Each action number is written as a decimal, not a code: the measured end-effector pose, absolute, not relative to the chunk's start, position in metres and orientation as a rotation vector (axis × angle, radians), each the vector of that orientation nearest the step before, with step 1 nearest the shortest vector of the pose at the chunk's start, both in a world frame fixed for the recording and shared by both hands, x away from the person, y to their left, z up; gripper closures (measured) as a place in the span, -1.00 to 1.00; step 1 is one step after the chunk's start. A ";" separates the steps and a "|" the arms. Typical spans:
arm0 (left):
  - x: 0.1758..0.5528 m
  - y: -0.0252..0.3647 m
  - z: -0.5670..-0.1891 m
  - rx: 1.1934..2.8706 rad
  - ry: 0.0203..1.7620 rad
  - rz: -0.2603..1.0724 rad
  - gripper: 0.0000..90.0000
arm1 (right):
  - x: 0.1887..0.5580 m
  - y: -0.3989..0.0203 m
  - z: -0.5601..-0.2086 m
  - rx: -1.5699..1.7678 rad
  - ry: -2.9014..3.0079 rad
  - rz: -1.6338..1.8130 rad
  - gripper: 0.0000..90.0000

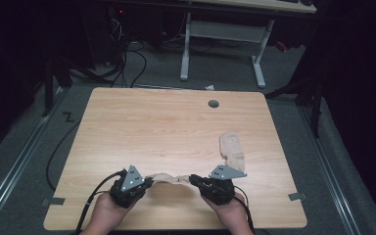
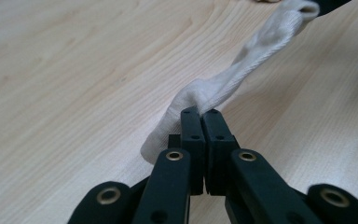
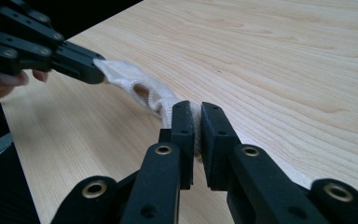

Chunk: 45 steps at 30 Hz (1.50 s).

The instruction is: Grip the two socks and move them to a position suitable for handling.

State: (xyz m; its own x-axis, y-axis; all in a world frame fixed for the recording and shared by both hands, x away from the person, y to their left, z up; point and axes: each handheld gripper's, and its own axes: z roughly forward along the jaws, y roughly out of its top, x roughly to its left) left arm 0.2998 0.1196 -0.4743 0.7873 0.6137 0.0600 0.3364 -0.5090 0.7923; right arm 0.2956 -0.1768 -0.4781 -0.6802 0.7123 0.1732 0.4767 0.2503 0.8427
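A beige sock (image 1: 169, 177) hangs stretched between my two grippers, just above the wooden table (image 1: 166, 122) near its front edge. My left gripper (image 1: 149, 181) is shut on one end; in the left gripper view the jaws (image 2: 200, 114) pinch the bunched fabric of the sock (image 2: 242, 74). My right gripper (image 1: 193, 179) is shut on the other end, and the ribbed cuff of the sock (image 3: 135, 79) sits between its pads (image 3: 196, 112). The left gripper (image 3: 91, 70) also shows in the right gripper view, clamped on the far end. A second beige sock (image 1: 231, 149) lies flat just beyond the right gripper.
A round cable hole (image 1: 213, 104) sits near the table's far edge. Beyond the table stands a white desk frame (image 1: 225, 34), with cables (image 1: 132, 63) on the grey floor. The wide bare middle and left of the tabletop offer free room.
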 end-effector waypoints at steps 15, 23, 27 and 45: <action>0.297 0.120 -0.472 2.158 0.705 0.347 0.96 | 0.295 -0.181 -0.475 1.158 2.267 1.399 0.86; 0.346 0.121 -0.479 2.204 0.760 0.274 0.94 | 0.334 -0.179 -0.477 1.291 2.338 1.396 0.81; 0.386 0.132 -0.478 2.094 0.961 0.446 0.55 | 0.374 -0.177 -0.481 1.379 2.278 1.281 0.63; 0.396 0.114 -0.502 2.119 0.954 0.514 0.63 | 0.397 -0.174 -0.493 1.361 2.261 1.201 0.70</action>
State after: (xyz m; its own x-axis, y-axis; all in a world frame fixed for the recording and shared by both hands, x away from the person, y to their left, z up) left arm 0.3956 0.1140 -0.5023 0.6428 0.7640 0.0552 0.4658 -0.4471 0.7637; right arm 0.3972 -0.1744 -0.4932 -0.5367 0.8206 0.1962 0.6222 0.2279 0.7489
